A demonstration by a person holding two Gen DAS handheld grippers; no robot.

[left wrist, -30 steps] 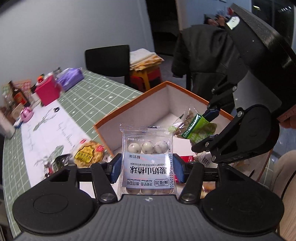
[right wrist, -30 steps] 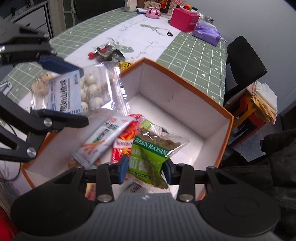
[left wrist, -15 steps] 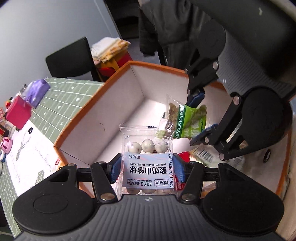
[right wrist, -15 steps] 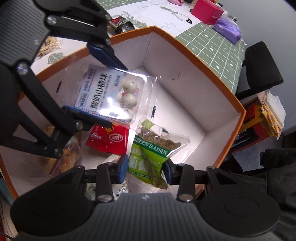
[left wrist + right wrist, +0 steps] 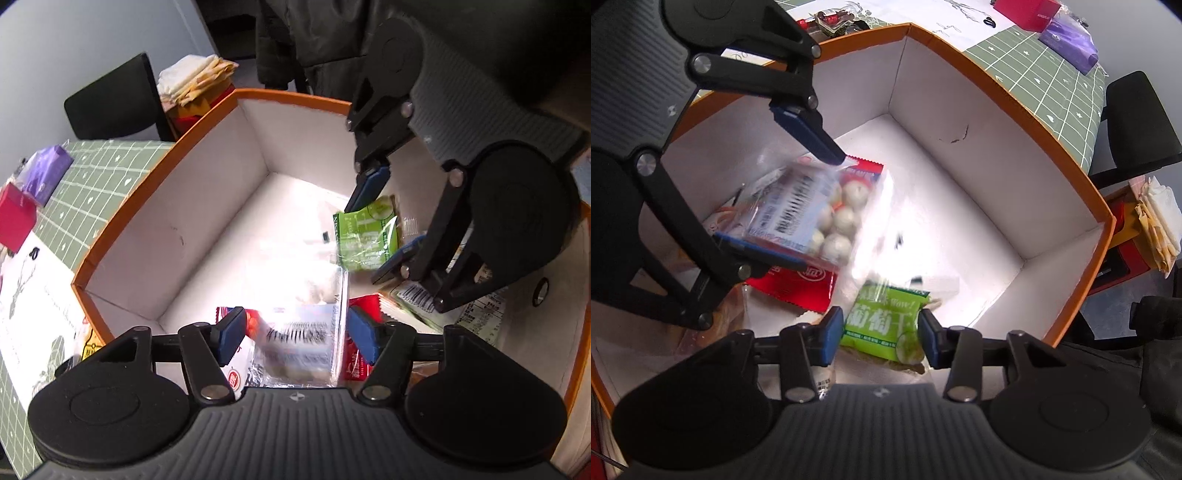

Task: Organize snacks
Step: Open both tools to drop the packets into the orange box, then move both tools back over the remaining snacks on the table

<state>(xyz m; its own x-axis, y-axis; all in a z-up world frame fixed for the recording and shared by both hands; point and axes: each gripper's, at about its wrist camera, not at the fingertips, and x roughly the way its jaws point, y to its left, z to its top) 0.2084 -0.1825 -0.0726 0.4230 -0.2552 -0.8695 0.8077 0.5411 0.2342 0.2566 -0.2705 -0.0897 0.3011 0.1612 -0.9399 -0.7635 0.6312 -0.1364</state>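
Note:
Both grippers are inside an orange-rimmed white box (image 5: 155, 173) (image 5: 1008, 96). My left gripper (image 5: 297, 332) (image 5: 786, 192) is open; the clear yogurt hawthorn ball packet (image 5: 306, 325) (image 5: 816, 206) is blurred between its spread jaws, dropping free. My right gripper (image 5: 881, 338) (image 5: 384, 236) is open; the green raisin packet (image 5: 886, 325) (image 5: 365, 236) sits loose between its jaws, low in the box. A red snack packet (image 5: 798, 284) (image 5: 364, 365) lies on the box floor beneath.
Other packets lie at the box's near end (image 5: 476, 310). Outside, a green grid tablecloth (image 5: 81, 184) holds a red box (image 5: 14, 218) and a purple bag (image 5: 1071, 33). A black chair (image 5: 114, 99) and a stool with folded cloth (image 5: 1156, 221) stand beside the table.
Both grippers have lowered further into the box and opened. The hawthorn packet and the raisin packet have both been let go and are falling or settling.

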